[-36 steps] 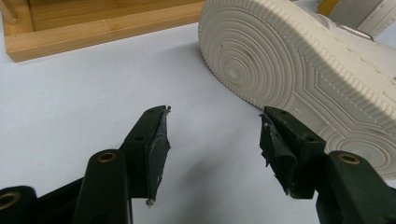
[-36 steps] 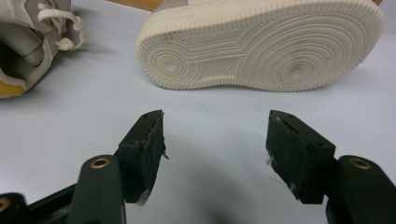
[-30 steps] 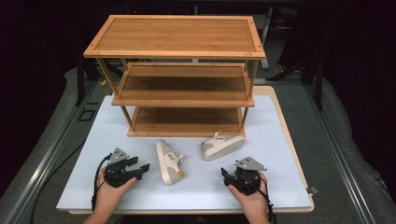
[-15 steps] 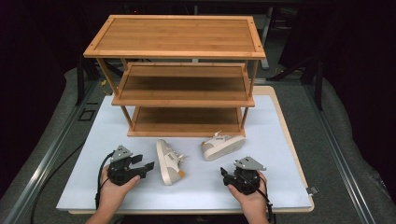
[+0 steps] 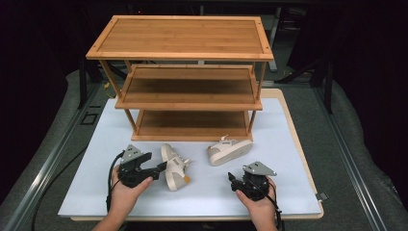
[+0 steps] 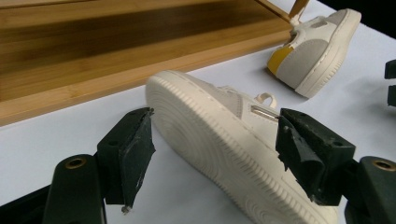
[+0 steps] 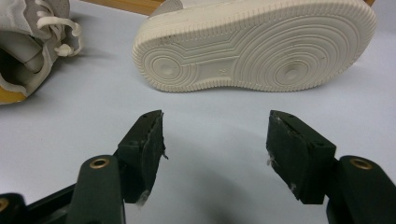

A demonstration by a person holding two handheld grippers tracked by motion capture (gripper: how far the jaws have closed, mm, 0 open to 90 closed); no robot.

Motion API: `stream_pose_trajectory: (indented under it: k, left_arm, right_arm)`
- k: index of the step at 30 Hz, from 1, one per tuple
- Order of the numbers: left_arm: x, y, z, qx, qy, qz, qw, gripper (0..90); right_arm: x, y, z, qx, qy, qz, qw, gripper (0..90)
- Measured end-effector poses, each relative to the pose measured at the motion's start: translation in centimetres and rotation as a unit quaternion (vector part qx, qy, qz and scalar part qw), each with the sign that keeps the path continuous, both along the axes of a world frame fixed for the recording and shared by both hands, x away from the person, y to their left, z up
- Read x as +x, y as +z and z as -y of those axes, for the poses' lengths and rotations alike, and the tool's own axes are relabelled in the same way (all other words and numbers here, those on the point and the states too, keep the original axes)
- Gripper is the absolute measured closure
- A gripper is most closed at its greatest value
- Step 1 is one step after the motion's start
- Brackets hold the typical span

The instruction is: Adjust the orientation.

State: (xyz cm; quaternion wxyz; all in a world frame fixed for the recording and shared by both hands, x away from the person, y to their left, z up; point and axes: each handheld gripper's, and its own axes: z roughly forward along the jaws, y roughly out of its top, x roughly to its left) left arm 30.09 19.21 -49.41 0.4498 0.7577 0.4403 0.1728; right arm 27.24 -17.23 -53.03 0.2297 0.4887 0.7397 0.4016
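Shoes: two cream sneakers lie on the white tabletop (image 5: 96, 192) in front of the wooden rack (image 5: 187, 86).
Left shoe (image 5: 174, 166): on its side, sole toward the left gripper, just before the rack's lowest shelf.
Right shoe (image 5: 229, 150): on its side near the rack's right leg, sole facing the right gripper, apart from the left shoe.
Left gripper (image 5: 159, 167): held in the person's left hand, tips at the left shoe; jaws spread and just been opening, the sole between them in the left gripper view, pads not pressing it.
Right gripper (image 5: 234, 183): in the right hand, jaws spread over bare tabletop, short of the right shoe.
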Motion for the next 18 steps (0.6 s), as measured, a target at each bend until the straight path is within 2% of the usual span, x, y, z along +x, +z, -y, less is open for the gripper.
stream_pose_trajectory:
  k: [5, 18]
  left_arm:
    - [0.15, -0.76, 0.74, 0.018, -0.008, -0.006, 0.9998, 26.7]
    - [-0.12, -0.99, 0.22, 0.016, -0.005, -0.001, 0.9999, 25.4]
  right_arm:
    - [0.01, 0.00, 0.01, 0.003, 0.001, -0.002, 1.0000, 36.6]
    - [0.09, 0.04, 0.07, 0.003, 0.003, 0.001, 1.0000, 36.6]
